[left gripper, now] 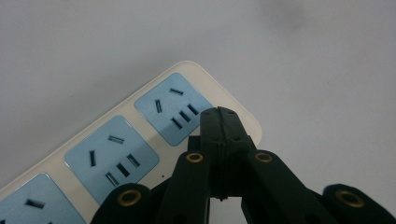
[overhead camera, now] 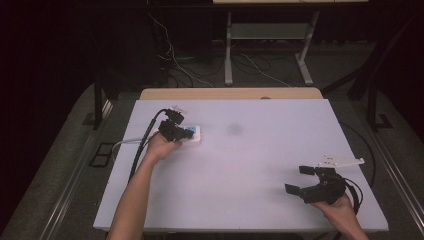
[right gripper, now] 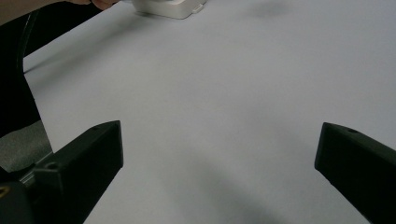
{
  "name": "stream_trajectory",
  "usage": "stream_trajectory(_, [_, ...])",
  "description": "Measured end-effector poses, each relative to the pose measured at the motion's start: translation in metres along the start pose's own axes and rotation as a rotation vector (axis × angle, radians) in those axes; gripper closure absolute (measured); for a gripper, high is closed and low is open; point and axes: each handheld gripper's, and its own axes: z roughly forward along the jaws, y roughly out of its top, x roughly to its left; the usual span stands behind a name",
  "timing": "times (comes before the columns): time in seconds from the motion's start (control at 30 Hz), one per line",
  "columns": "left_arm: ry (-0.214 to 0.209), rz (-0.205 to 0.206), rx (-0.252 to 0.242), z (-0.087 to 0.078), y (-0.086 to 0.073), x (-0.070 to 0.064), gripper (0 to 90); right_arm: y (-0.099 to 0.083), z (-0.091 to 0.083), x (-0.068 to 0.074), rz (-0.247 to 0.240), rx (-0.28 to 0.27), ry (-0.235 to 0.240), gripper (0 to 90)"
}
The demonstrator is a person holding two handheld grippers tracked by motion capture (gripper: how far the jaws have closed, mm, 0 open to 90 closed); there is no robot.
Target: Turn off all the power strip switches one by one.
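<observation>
1. At the far left of the high view, a pale cable (overhead camera: 124, 143) runs across the white table (overhead camera: 250, 165) from the table's left edge toward the power strip.
2. The left gripper (overhead camera: 176, 131) sits at the table's left, held by the left hand (overhead camera: 161, 146). In the left gripper view its jaws are pressed together with nothing between them, and their tips (left gripper: 219, 119) lie over the end of the strip, right by the last blue socket.
3. The power strip (left gripper: 140, 140) lies flat on the table, cream with blue socket faces; three of these faces appear in the left gripper view. In the high view its white end (overhead camera: 196, 134) pokes out just to the right of the left gripper.
4. A faint grey smudge (overhead camera: 233, 129) marks the table near its middle, well apart from the strip.
5. The right gripper (overhead camera: 301, 181) sits near the table's front right corner, held by the right hand (overhead camera: 340, 205). Its jaws are spread wide, over bare table in the right gripper view (right gripper: 215, 182), with nothing between them.
6. It is well apart from the strip, whose end shows at the top of the right gripper view (right gripper: 170, 7).
</observation>
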Motion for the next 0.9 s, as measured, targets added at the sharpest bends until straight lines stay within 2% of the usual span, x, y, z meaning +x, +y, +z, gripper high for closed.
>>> stream_trajectory(0.2, [0.015, 0.003, 0.007, 0.001, 0.001, -0.002, 89.8, 0.000, 0.000, 0.000, 0.000, 0.000, -0.002, 0.9])
stream_trajectory(0.3, [-0.022, -0.045, -0.002, 0.001, -0.002, 0.004, 89.9, 0.000, 0.000, 0.001, -0.003, 0.000, -0.003, 0.9])
stream_trajectory(0.4, [-0.026, -0.060, -0.014, 0.001, -0.003, 0.004, 89.9, 0.000, -0.002, 0.002, -0.006, -0.005, -0.002, 0.9])
stream_trajectory(0.7, [0.003, -0.036, -0.010, 0.001, -0.002, 0.000, 89.7, 0.000, -0.001, 0.001, -0.002, 0.000, -0.005, 0.9])
stream_trajectory(0.83, [0.030, 0.002, -0.013, 0.000, -0.002, -0.004, 89.6, 0.000, -0.002, 0.000, 0.001, -0.006, -0.005, 0.9])
stream_trajectory(0.9, [0.040, 0.005, -0.035, -0.003, 0.000, -0.006, 89.6, 0.000, -0.002, 0.000, 0.002, -0.008, -0.005, 0.9])
